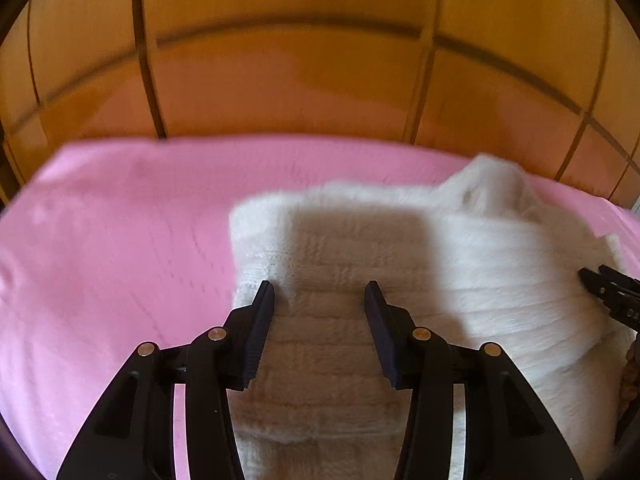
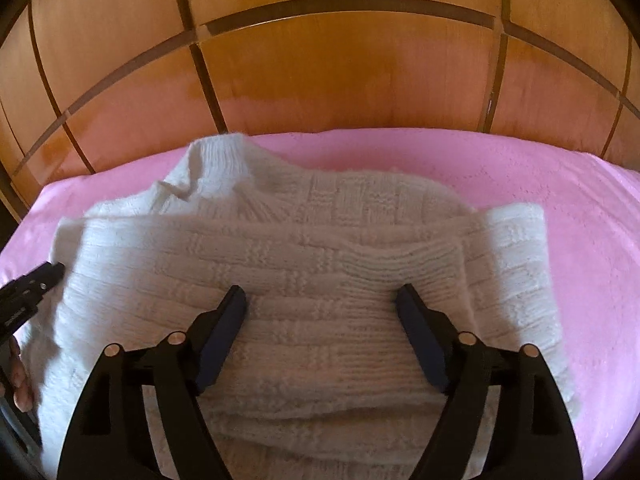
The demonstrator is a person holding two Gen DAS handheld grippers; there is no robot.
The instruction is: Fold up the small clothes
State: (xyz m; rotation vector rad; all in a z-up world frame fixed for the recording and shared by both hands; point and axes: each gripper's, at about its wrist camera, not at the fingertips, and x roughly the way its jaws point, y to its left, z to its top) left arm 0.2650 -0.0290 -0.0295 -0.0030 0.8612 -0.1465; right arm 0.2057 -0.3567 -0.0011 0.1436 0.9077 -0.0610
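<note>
A white knitted sweater (image 1: pixel 400 256) lies partly folded on a pink blanket (image 1: pixel 112 248). My left gripper (image 1: pixel 320 294) is open and empty, just above the sweater's left part. In the right wrist view the sweater (image 2: pixel 304 256) fills the middle, with its collar (image 2: pixel 218 160) at the far left and a ribbed cuff (image 2: pixel 404 264) folded across the body. My right gripper (image 2: pixel 322 296) is open and empty over the sweater's near part. Each gripper shows at the edge of the other's view: the right gripper (image 1: pixel 608 288) and the left gripper (image 2: pixel 32 284).
The pink blanket (image 2: pixel 580 240) covers the whole surface. A wooden panelled wall (image 1: pixel 300 60) stands right behind its far edge, also seen in the right wrist view (image 2: pixel 340 60). Fingers of the person's hand (image 2: pixel 20 380) show at the left edge.
</note>
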